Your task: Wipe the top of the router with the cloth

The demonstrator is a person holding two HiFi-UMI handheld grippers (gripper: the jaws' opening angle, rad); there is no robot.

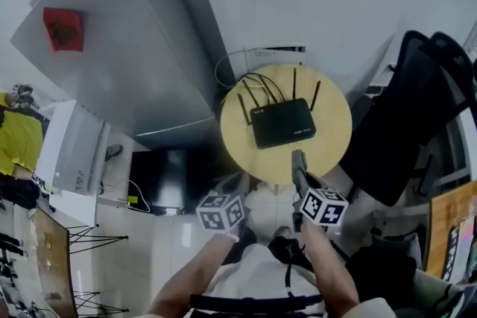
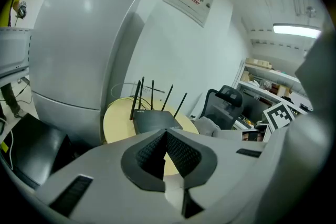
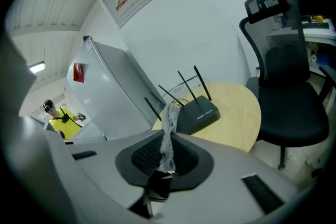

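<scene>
A black router (image 1: 282, 123) with several upright antennas lies on a small round yellow table (image 1: 332, 149). My right gripper (image 1: 298, 160) hovers over the table's near edge, just short of the router, and is shut on a thin pale cloth (image 3: 168, 131) that sticks up from its jaws. In the right gripper view the router (image 3: 198, 114) sits just beyond the cloth. My left gripper (image 1: 229, 194) stays off the table's near left side with its jaws closed on nothing. In its view the left gripper (image 2: 164, 135) points at the router (image 2: 155, 120).
A tall grey fridge (image 1: 127, 41) stands left of the table. A black office chair (image 1: 402, 130) is close on the right. Cables (image 1: 257, 82) loop behind the router. A black box (image 1: 160, 179) rests on the floor at left. A person in yellow (image 3: 60, 118) stands far off.
</scene>
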